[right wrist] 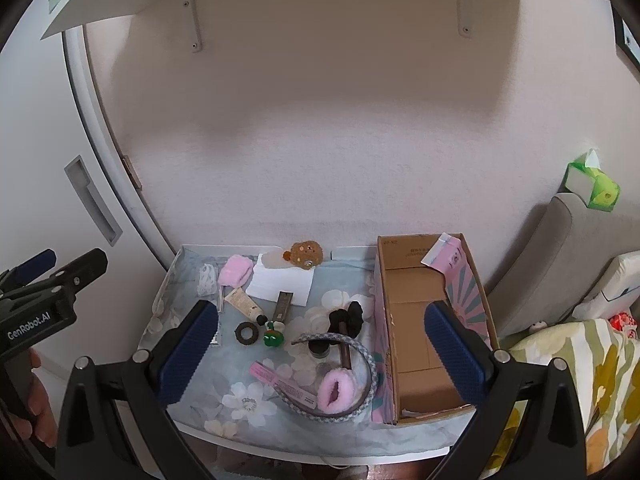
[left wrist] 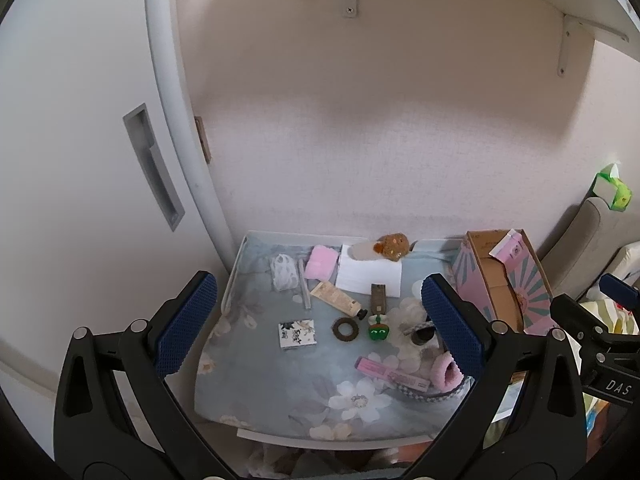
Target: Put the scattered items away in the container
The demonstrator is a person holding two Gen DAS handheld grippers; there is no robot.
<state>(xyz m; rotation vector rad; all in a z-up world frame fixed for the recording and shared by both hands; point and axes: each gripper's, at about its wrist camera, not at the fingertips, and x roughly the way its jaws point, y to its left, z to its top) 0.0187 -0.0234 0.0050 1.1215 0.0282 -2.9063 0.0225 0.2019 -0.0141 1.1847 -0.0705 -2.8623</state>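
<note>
Hovering, both grippers (left wrist: 320,324) (right wrist: 320,340) spread; fluffy pink scrunchie (right wrist: 337,390) beside cardboard box (right wrist: 424,312).

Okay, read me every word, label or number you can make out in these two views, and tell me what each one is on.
"GenRobot.AI": on the left gripper, seen from the right wrist view.
"DAS": on the right gripper, seen from the left wrist view; the rest runs out of frame.
Print on the cardboard box inner flap: too blurred to read.
Print on the cream tube, brown tube and pink packet: too small to read.
</note>
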